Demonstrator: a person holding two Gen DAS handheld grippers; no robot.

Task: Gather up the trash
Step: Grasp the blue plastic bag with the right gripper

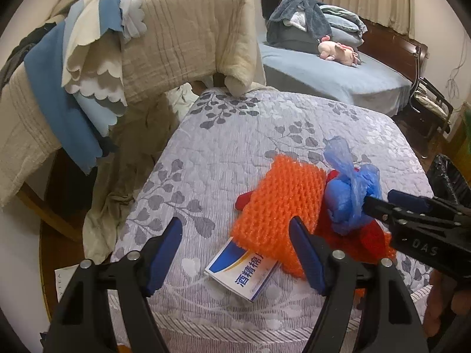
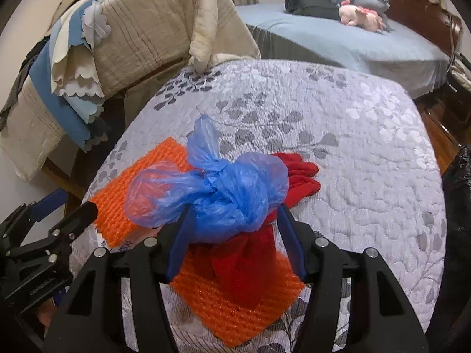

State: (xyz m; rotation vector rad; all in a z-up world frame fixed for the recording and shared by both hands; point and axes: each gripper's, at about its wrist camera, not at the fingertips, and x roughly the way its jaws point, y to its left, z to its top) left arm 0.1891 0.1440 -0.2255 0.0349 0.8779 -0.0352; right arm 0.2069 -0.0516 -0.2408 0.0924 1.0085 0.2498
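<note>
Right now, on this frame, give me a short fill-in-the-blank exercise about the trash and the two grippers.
1. The right gripper has its fingers on either side of the knotted ____ bag.
2. The bag rests on a ____ glove.
3. The left gripper is ____ and holds nothing.
4. A white-and-blue box pokes out from under the ____ mesh pad.

Missing words: blue; red; open; orange

the knotted bag [image 2: 223,194] lies on the glove [image 2: 297,176], which lies on the mesh sheet [image 2: 235,303], all on the quilt [image 2: 353,135]. the box [image 1: 241,273] sits partly under the sheet. the bed [image 2: 338,44] is behind.
</note>
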